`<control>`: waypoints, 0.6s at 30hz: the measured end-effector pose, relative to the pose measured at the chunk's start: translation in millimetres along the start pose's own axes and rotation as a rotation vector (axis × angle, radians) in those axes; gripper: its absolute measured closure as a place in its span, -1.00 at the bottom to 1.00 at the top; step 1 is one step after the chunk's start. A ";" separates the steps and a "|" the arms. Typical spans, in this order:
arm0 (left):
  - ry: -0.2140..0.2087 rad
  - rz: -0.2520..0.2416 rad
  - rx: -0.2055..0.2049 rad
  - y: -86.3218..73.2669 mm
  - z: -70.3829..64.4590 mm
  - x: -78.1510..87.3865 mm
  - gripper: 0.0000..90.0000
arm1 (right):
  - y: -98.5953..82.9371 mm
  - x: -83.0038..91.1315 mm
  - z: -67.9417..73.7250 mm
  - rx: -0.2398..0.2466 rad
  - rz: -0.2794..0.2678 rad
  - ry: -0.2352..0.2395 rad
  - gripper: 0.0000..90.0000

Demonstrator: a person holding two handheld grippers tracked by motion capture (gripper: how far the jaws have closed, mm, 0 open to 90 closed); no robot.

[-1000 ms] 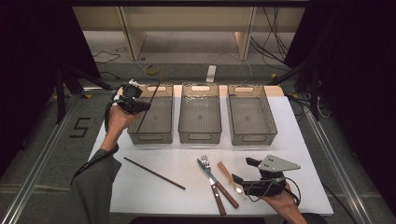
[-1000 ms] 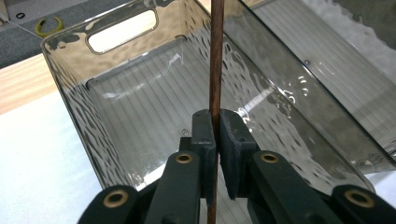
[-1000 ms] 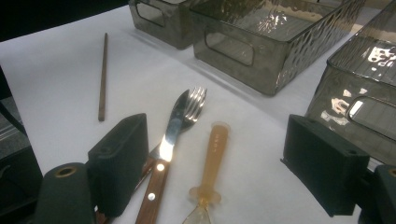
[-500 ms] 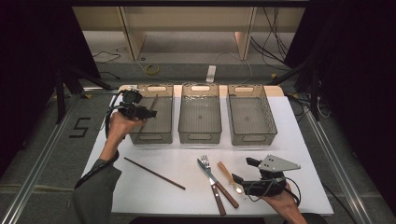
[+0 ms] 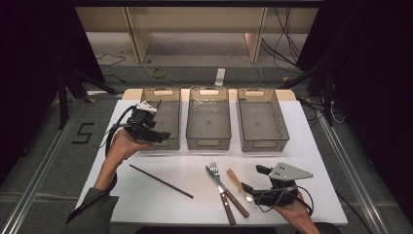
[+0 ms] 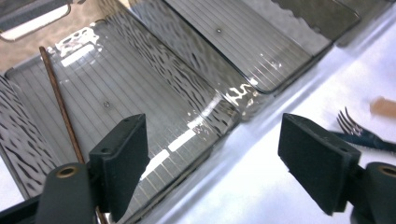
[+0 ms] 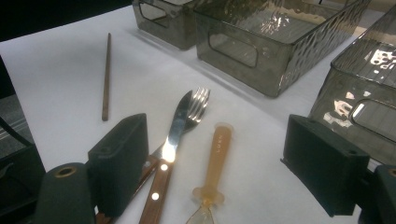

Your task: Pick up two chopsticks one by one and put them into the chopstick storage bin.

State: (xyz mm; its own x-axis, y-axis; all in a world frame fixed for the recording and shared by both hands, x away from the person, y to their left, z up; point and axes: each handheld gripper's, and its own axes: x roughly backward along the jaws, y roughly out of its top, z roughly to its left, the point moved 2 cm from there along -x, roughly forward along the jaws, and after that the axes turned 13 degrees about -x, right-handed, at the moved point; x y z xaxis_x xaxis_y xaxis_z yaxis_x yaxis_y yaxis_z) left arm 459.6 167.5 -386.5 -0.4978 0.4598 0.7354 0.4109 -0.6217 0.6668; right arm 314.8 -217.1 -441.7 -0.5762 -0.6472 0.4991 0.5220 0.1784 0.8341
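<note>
- We hold the left hand-held gripper (image 5: 155,135) at the near rim of the left bin (image 5: 170,119), jaws spread wide with nothing between them.
- The left gripper view catches one chopstick (image 6: 60,106) lying along the left bin's floor, which the high view barely resolves; we judge it was dropped there as sorted cutlery.
- A second chopstick (image 5: 161,181) lies loose on the white worktop (image 5: 311,146), on our side of the left bin and well apart from it.
- The right hand-held gripper (image 5: 249,188) rests low on the worktop, far to the right of the left bin, jaws wide and empty, aimed at the pile.
- The right gripper view separates the pile: a fork (image 7: 198,103) under a wood-handled knife (image 7: 169,154), and an amber plastic spoon (image 7: 215,163) just beside them.
- The middle bin (image 5: 209,119) and the right bin (image 5: 260,119) look empty.
</note>
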 end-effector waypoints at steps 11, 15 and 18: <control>-0.124 0.122 -0.163 0.6 -30.8 0.4 -0.61 | -0.5 0.5 0.5 0.007 0.003 0.001 -0.49; -0.145 0.199 -0.225 -7.0 -42.0 -7.9 -0.63 | -0.9 -0.4 0.3 0.007 0.004 -0.001 -0.49; -0.156 0.245 -0.267 -14.2 -48.6 -11.2 -0.63 | -0.9 -0.4 0.5 0.008 0.003 -0.001 -0.49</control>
State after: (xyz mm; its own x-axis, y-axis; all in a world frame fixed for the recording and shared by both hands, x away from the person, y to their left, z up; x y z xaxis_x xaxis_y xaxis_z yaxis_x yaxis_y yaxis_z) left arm 422.2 140.4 -410.1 -0.2791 0.3549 0.8922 0.2797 -0.8588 0.4292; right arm 314.2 -216.6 -442.5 -0.5754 -0.6455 0.5023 0.5191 0.1863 0.8341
